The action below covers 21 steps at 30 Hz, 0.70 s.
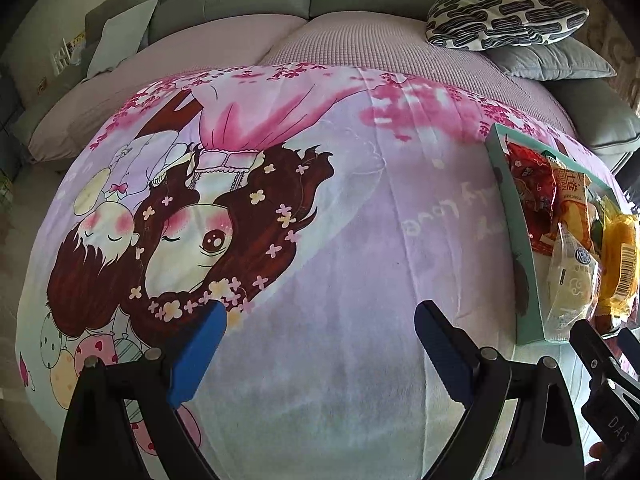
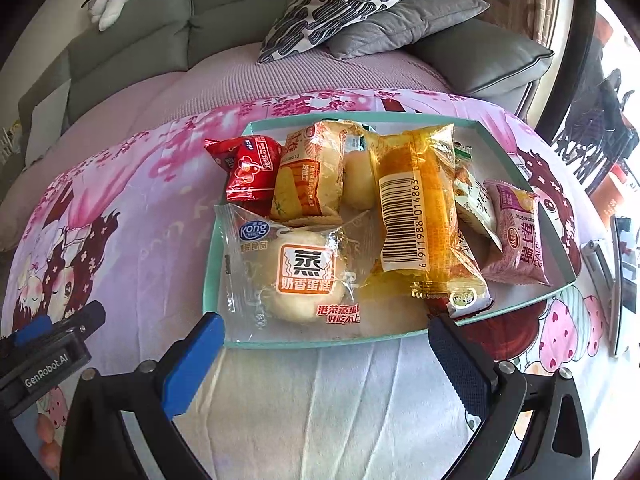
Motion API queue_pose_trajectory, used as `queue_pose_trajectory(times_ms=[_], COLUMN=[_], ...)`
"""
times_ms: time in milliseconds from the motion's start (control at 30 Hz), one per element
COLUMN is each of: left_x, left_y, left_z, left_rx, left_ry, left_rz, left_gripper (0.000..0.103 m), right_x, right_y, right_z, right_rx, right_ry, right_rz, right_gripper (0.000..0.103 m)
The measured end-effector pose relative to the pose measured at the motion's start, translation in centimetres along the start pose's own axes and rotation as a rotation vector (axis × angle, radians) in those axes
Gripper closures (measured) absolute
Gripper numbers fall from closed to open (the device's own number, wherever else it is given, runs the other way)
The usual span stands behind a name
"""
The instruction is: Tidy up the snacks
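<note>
Presently: shallow teal cardboard tray (image 2: 516, 152) of wrapped snacks on cartoon-print pink blanket (image 2: 160, 208).
Left tongs (image 1: 320, 344) and right tongs (image 2: 324, 352) wide, empty. Clear-wrapped steamed cake (image 2: 296, 276), nearest the right tongs, judged light, soft, crushable, slippery; grip the crimped wrapper edge.

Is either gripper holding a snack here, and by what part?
Nothing is held. The left gripper is open over bare blanket; the right gripper is open, short of the tray.
</note>
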<state>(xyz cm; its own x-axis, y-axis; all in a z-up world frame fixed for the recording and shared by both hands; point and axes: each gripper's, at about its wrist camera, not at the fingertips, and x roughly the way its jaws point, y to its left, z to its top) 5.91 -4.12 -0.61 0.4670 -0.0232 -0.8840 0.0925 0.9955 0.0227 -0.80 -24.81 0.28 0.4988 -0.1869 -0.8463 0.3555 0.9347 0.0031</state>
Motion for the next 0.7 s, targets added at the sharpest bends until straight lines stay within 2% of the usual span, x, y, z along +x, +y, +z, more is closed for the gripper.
queue_pose_trajectory(times_ms=[533, 700], left_x=[0.3, 1.1], left_y=[-3.9, -4.5], left_z=[-1.3, -1.6], left_rx=[0.14, 0.158], left_ry=[0.035, 0.047], left_rz=[-0.008, 0.038], left_gripper=[0.008, 0.008], right_x=[0.6, 0.9], right_y=[-2.6, -3.0], right_z=[-0.7, -0.7], right_rx=[0.053, 0.056], right_ry=[0.027, 0.039], right_rz=[0.016, 0.013], right_gripper=[0.0, 0.0])
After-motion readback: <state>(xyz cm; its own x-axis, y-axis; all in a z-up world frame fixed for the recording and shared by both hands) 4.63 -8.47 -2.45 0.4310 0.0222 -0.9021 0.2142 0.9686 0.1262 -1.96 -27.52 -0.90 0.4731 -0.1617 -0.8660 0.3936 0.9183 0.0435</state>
